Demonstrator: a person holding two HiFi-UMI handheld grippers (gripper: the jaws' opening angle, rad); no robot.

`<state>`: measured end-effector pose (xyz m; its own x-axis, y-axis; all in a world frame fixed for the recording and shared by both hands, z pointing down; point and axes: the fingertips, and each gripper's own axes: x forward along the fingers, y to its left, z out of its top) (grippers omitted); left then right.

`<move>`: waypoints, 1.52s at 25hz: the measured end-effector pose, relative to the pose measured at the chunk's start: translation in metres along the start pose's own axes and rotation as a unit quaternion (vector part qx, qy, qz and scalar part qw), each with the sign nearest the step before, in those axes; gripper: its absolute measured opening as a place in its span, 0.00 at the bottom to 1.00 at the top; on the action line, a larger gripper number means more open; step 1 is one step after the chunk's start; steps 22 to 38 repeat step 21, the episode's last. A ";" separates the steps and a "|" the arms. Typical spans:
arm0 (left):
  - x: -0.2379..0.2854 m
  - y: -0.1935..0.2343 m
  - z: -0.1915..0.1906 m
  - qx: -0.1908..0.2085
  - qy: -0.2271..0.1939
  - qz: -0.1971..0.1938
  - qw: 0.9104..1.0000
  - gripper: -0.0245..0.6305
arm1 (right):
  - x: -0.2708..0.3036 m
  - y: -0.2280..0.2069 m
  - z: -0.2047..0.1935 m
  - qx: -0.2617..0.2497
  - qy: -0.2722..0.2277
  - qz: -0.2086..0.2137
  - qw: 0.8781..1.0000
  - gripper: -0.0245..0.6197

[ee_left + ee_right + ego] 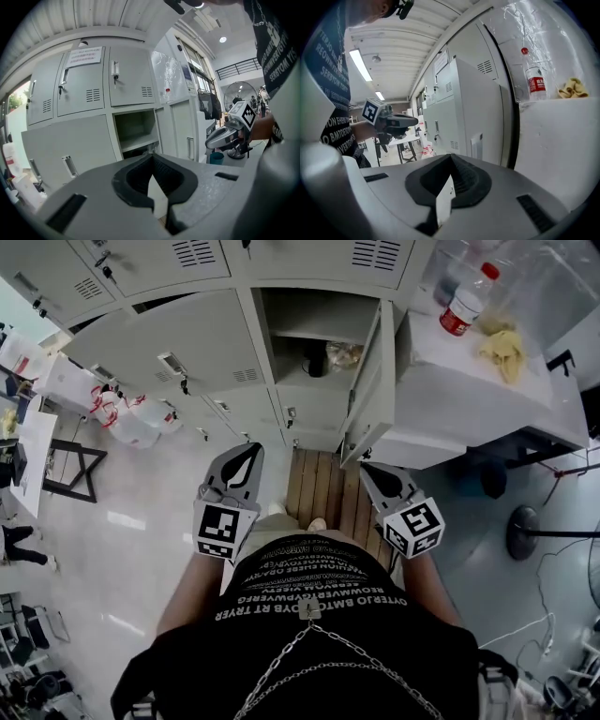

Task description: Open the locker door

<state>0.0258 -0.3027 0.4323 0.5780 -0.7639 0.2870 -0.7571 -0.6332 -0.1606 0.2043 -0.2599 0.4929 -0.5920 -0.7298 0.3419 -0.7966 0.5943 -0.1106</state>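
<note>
A grey locker bank fills the top of the head view. One locker door (370,381) stands swung out to the right, showing its open compartment (314,343) with a shelf and small items inside. Both grippers hang low by the person's waist, well short of the lockers. My left gripper (251,452) has its jaws together with nothing between them, as the left gripper view confirms (151,174). My right gripper (368,471) is also shut and empty (450,176); it points along the outer face of the open door (478,108).
A white counter (441,399) to the right of the open door carries a red-labelled bottle (466,301) and a yellow cloth (506,348). Wooden slats (323,488) lie before the lockers. Plastic jugs (131,418) and a black table frame (75,465) stand left; a fan base (525,531) sits right.
</note>
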 end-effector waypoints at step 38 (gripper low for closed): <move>-0.091 0.090 -0.033 -0.038 -0.011 0.059 0.998 0.04 | 0.046 0.083 0.051 -0.011 -0.012 0.018 1.000 0.03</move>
